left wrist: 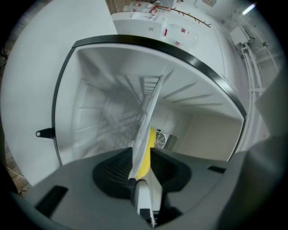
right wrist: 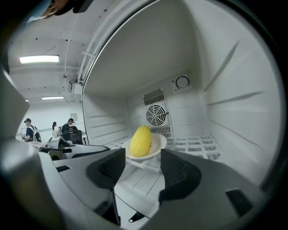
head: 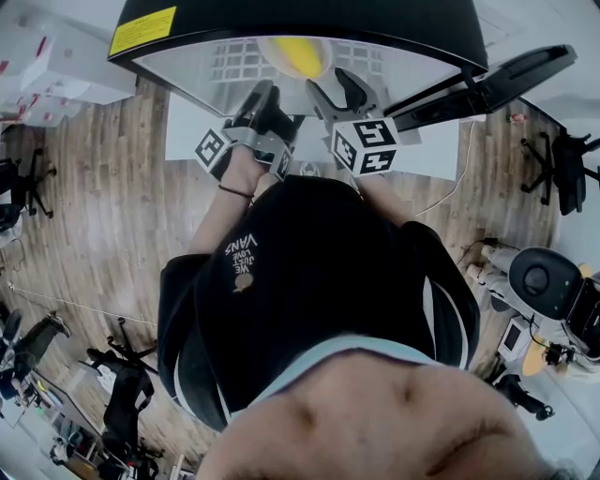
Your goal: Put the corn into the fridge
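One corn (right wrist: 140, 141) on plate (right wrist: 158, 144) | left gripper (left wrist: 141, 157) seemingly clamps plate | right gripper (right wrist: 142, 162) released

Looking steeply down: an open fridge (head: 281, 21) holds a yellow corn (head: 298, 56) on a plate (head: 270, 52) near the shelf's front edge. The left gripper (head: 268, 92) and right gripper (head: 333, 86) reach in side by side.

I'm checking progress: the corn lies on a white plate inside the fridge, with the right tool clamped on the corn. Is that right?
Not quite. The right gripper view shows the right tool open, jaws apart and short of the corn. The corn does lie on a white plate inside the fridge.
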Demonstrator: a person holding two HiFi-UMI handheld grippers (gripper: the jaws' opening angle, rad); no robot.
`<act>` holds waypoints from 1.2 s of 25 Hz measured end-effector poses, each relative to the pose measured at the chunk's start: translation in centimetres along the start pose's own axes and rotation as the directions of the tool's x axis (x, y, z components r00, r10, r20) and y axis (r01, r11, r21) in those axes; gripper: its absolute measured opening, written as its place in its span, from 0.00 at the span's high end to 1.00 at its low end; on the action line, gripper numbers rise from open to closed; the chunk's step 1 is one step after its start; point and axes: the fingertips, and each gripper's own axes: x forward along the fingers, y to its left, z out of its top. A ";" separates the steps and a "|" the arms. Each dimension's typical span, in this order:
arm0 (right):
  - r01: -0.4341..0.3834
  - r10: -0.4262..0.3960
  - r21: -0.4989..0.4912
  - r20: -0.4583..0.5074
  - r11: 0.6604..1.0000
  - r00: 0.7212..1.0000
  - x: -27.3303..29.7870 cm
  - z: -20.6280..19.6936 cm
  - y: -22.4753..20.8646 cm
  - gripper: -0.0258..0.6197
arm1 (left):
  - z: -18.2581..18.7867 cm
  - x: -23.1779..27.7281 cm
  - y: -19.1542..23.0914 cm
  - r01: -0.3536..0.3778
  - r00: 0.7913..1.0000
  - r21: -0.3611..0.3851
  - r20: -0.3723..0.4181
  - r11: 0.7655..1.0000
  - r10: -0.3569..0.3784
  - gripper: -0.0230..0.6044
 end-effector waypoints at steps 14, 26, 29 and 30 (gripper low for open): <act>0.049 -0.054 0.071 0.061 0.996 0.997 -3.0 0.0 0.7 0.60 | -0.5 -1.3 -2.0 0.031 0.998 0.158 -0.060 0.987 -0.022 0.80; 0.091 -0.101 0.117 0.081 0.989 0.992 -5.8 -0.7 1.7 0.67 | -2.1 -3.1 -2.9 0.058 0.988 0.314 -0.156 0.948 -0.009 0.80; 0.099 -0.110 0.130 0.088 0.987 0.990 -6.6 -0.9 2.0 0.71 | -2.5 -3.5 -3.2 0.068 0.985 0.386 -0.174 0.920 0.000 0.80; 0.100 -0.113 0.133 0.088 0.986 0.990 -6.8 -1.1 2.1 0.73 | -2.5 -3.7 -3.2 0.069 0.984 0.402 -0.179 0.913 0.005 0.80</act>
